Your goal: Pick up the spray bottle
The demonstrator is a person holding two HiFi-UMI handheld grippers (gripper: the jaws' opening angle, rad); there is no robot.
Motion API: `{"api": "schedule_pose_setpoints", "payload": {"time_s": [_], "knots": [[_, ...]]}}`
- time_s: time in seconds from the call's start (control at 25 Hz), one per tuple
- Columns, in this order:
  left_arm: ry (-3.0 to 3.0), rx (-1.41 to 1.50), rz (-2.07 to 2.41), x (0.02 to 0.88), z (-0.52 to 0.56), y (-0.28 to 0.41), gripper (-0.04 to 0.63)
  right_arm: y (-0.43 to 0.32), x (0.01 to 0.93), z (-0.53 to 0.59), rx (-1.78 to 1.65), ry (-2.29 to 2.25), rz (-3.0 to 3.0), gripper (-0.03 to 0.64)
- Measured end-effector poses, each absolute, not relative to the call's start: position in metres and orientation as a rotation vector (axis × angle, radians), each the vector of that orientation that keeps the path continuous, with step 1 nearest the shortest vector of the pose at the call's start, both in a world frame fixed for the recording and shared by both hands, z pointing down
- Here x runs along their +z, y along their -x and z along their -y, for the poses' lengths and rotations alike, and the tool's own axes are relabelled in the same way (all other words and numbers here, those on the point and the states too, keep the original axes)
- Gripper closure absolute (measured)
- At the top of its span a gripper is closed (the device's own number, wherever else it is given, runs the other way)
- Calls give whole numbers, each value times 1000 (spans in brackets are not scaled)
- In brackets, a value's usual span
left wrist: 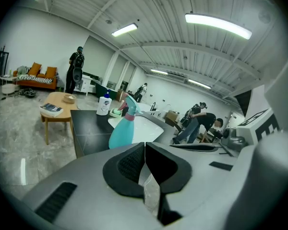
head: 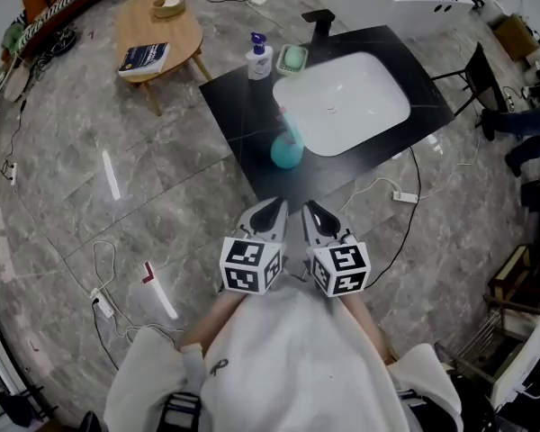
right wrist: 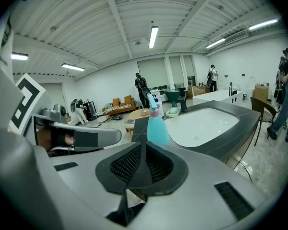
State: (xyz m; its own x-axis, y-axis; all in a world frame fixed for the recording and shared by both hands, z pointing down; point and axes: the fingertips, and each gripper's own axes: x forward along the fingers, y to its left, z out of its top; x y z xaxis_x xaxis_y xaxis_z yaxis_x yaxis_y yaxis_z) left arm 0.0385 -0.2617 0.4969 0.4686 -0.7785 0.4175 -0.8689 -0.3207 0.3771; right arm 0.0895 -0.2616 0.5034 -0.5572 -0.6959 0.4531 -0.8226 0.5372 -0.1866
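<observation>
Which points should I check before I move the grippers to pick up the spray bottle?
1. Spray bottle stands upright on the black counter, beside the sink: ok.
2. Left gripper ready to grasp: not ok, its jaws are together and hold nothing.
3. Right gripper ready to grasp: not ok, its jaws are together and hold nothing.
4. Grippers at the bottle: not ok, in the head view both are short of the counter's near edge.
5. Way to the bottle free: ok, nothing stands between the grippers and it.
6. Room around the bottle: ok, the soap dispenser and the green soap dish stand apart at the far corner.
</observation>
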Motion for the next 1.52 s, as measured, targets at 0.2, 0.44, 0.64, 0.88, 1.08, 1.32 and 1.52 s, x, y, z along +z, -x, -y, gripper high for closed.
{"api": "schedule_pose_setpoints", "payload": {"time_s": [0.2,0.44,0.64,0.88,1.08,1.32,1.52], "knots": [[-2167,202,1346,495,280,-29,566,-79,497,280,538,-1272,2449,589],[-2182,198,1327,493,304,-17,566,-69,496,304,543,-1310,2437,588],[-2193,200,1317,492,324,-6,566,-63,493,323,539,-1349,2428,588],[-2216,201,1299,490,345,3,566,-63,485,344,508,-1416,2428,588],[-2226,209,1290,490,361,12,566,-64,481,358,501,-1433,2440,465],[-2259,239,1268,491,377,19,566,-56,485,373,508,-1431,2456,408],[-2262,258,1271,492,389,29,566,-46,491,386,492,-1418,2451,376]]}}
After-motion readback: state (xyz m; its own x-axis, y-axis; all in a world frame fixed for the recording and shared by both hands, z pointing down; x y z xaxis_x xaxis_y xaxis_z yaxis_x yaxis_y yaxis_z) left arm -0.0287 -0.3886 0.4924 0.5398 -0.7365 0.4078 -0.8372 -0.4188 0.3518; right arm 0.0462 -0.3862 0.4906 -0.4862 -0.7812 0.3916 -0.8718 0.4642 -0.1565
